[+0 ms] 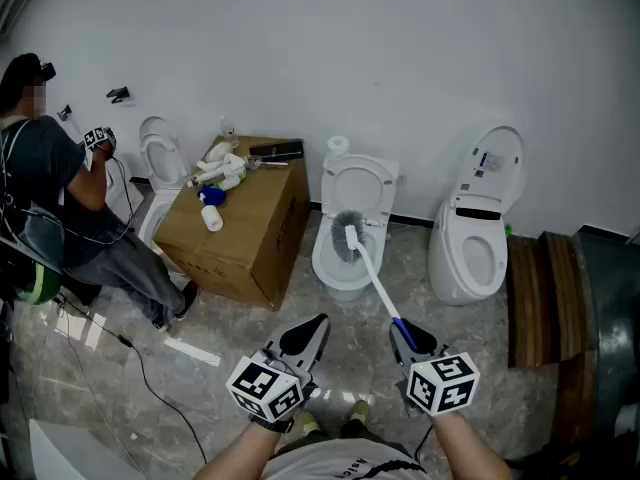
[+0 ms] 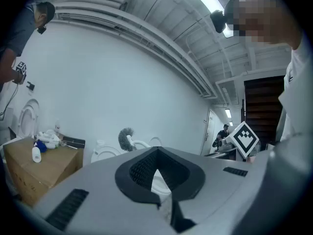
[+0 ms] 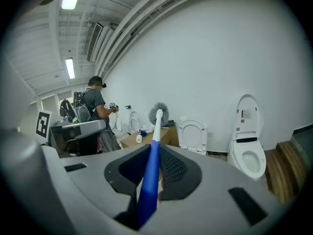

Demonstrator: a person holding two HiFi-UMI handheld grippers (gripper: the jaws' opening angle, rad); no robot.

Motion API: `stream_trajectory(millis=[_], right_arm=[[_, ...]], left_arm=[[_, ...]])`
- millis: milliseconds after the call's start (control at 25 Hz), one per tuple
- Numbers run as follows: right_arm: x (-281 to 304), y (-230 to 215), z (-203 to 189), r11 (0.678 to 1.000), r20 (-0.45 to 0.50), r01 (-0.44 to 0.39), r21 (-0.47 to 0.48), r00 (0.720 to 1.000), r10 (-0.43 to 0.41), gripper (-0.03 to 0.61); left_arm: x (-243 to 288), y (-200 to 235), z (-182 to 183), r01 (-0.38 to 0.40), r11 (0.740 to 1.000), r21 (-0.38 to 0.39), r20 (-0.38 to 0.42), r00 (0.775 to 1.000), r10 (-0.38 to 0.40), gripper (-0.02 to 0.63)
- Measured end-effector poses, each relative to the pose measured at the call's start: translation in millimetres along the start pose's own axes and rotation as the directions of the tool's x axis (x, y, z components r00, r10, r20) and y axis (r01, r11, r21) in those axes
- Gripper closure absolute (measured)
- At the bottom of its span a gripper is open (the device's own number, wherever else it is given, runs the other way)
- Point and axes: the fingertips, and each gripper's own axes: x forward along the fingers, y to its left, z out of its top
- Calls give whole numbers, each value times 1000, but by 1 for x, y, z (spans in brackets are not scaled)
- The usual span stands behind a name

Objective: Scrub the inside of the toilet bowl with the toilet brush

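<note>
In the head view a white toilet (image 1: pixel 343 264) stands at the middle with its lid (image 1: pixel 361 184) raised. The toilet brush has a grey bristle head (image 1: pixel 346 236) over the bowl's left side, and I cannot tell whether it touches the bowl. Its white-and-blue handle (image 1: pixel 381 295) runs down to my right gripper (image 1: pixel 409 342), which is shut on the blue end. In the right gripper view the handle (image 3: pixel 151 166) lies between the jaws, with the brush head (image 3: pixel 159 113) far ahead. My left gripper (image 1: pixel 307 336) hovers low, left of the handle, shut and empty.
A cardboard box (image 1: pixel 241 224) with bottles on top stands left of the toilet. A second toilet (image 1: pixel 480 230) stands to the right, next to wooden steps (image 1: pixel 545 300). A person (image 1: pixel 62 199) works at a third toilet (image 1: pixel 160 166) far left. A cable (image 1: pixel 141 360) crosses the floor.
</note>
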Motion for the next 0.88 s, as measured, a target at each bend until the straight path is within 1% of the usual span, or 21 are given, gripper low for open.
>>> stream_trajectory(millis=[240,440,560,720,800,880], right_arm=[[-2,-1,-1,1000,0,-1,-1,1000,1,517],[-1,-5,1,999,7,-19,46,1000,18,515],[0,-14,2,998,12,-18,68,1000,17,515],[2,-26,1,997,11,-27,75,1000,26,515],[2,-34,0,997,7,-31,72,999,31,515],[2,-44,-3,997,-3,-36,70,999,37,515]], left_arm=[[1,-2,-2,0,1000,-3,1,1000,0,607],[10,-3,-4,18,1000,-16,2,1000,-18,607],[19,-2,-4,27,1000,-3,10,1000,-27,607],[29,-1,-2,37,999,16,33,999,-37,606],[32,-2,-3,38,999,13,47,998,-38,607],[37,0,-6,25,1000,3,43,999,-25,607]])
